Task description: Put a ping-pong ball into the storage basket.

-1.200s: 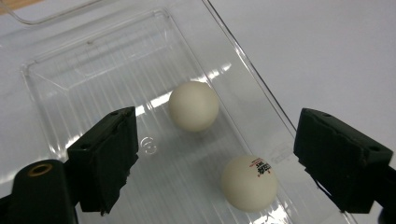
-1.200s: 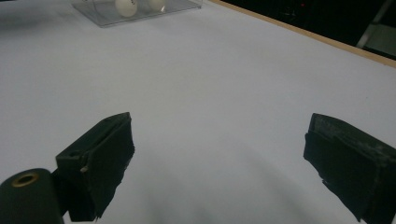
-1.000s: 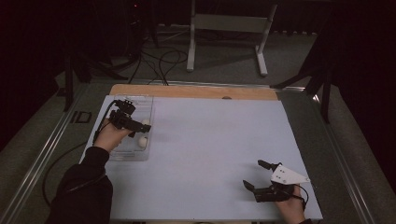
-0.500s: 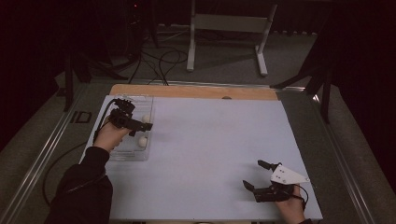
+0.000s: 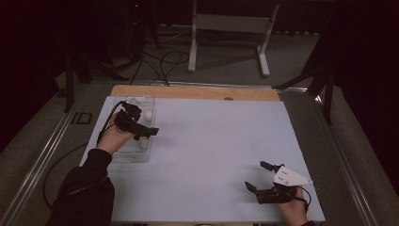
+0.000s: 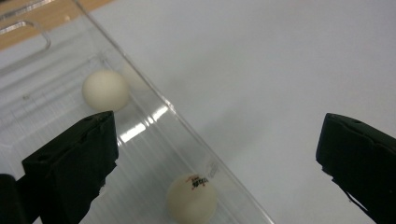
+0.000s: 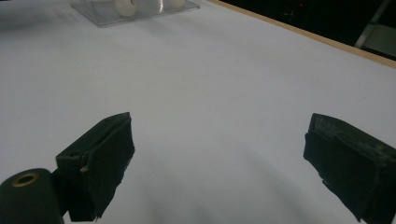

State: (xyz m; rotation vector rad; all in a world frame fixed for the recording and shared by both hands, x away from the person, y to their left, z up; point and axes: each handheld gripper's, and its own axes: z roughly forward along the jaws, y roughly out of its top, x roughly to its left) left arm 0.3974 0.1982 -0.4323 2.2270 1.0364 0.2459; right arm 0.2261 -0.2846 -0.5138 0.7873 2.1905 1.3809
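White, light and smooth, the ball (image 6: 191, 197) in the clear tray (image 6: 154, 114) would likely slip; take it across its middle. Left tool (image 5: 149, 133) hangs above it, spread wide, empty.

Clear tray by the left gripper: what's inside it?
Two white balls lie in the clear tray: a plain ball and a printed ball. The left gripper covers part of it.

A lab-like test space: dark surroundings, a white-covered table (image 5: 216, 155), loose floor cables (image 5: 155, 61), a metal stand (image 5: 230, 28).
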